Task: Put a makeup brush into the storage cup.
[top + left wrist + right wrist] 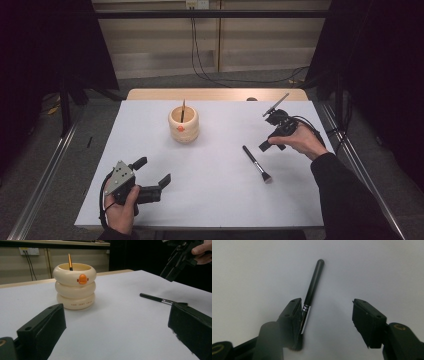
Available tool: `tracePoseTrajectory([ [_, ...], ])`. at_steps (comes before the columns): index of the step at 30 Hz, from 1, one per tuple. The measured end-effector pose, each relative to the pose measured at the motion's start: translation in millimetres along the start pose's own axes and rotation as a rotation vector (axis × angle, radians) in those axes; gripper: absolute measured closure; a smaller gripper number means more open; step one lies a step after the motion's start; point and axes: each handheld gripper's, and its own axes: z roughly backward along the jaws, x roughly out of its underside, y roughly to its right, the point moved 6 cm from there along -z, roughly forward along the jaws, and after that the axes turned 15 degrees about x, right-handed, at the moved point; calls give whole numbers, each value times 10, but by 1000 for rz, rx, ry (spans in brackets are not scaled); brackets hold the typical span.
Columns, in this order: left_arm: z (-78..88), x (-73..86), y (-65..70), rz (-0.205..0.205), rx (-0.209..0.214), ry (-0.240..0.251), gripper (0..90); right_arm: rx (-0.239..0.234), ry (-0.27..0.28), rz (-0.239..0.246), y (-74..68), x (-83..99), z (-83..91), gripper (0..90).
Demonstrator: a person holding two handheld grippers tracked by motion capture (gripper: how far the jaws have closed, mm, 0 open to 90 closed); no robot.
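Observation:
A cream ringed cup (183, 125) (75, 286) with an orange beak stands at the middle back of the white table top (150, 205). A thin brown-handled stick (183, 111) (70, 262) leans inside it. A black makeup brush (256, 163) (160, 299) (312, 290) lies flat to the right of centre. My right gripper (271, 146) (327, 315) hovers over the brush, pointing down, jaws apart; the brush lies beside its left jaw, unpinched. My left gripper (155, 170) (117, 322) rests at the front left, open and empty, aimed at the cup.
A wooden table edge (215, 94) runs behind the white top, with a small dark object (252, 99) on it. Metal rails (50, 165) flank both sides. Cables (210, 75) trail on the floor beyond.

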Motion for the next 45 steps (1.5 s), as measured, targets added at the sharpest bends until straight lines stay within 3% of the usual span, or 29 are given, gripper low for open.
tracePoseTrajectory([
  [9, 0, -2, 5, -1, 1, 4, 14, 21, -105, 28, -15, 48, -145, 519],
  [17, 1, 1, 7, 1, -5, 0, 14, 13, -186, 62, -187, 87, -204, 573],
  [28, 8, 0, 11, -3, 2, -4, 14, 3, -212, 95, -383, 140, -345, 641],
  [36, 10, 3, 3, 2, 2, -2, 14, -15, -225, 91, -423, 193, -430, 691],
  [39, 11, 1, 5, -3, 1, -7, 14, 4, -237, 93, -444, 205, -454, 700],
  [45, 10, 2, 3, 3, 1, -1, 14, -2, -242, 89, -426, 217, -496, 716],
])
